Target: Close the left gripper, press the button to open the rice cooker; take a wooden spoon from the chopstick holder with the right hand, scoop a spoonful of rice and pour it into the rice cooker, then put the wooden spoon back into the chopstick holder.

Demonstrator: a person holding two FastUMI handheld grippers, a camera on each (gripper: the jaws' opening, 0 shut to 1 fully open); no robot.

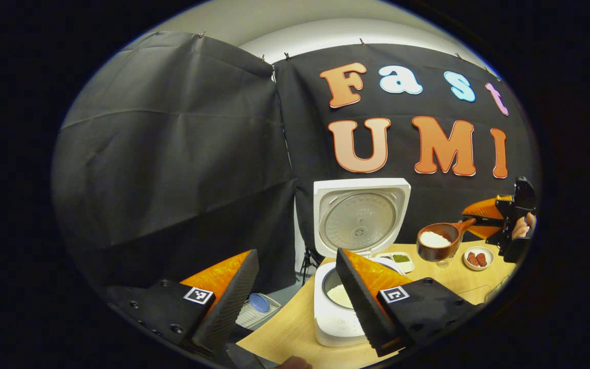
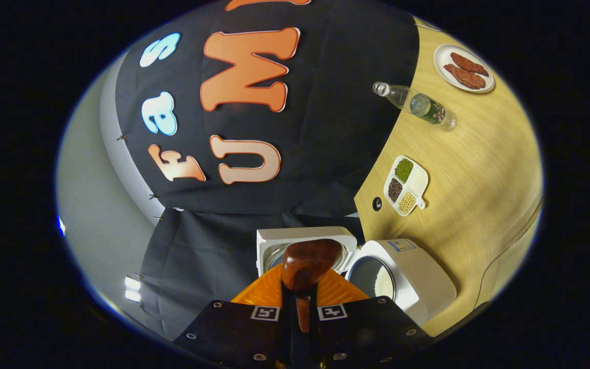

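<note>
Rice-laden wooden spoon (image 1: 438, 241) — beside open rice cooker (image 1: 356, 256)

Two-finger construction on the left gripper (image 1: 295, 292): broad wedge-shaped fingers (image 1: 226, 294), orange on the outer faces, black ribbed pads on the inner faces. Black mounting blocks at the finger bases, each carrying a small square black-and-white marker and round screw heads. Same build on the right gripper (image 2: 302, 302): orange ribbed fingers (image 2: 261, 289), black base plates with silver screws, one square marker either side of the centre slot. Seen farther off, black frame behind orange fingers.
</note>
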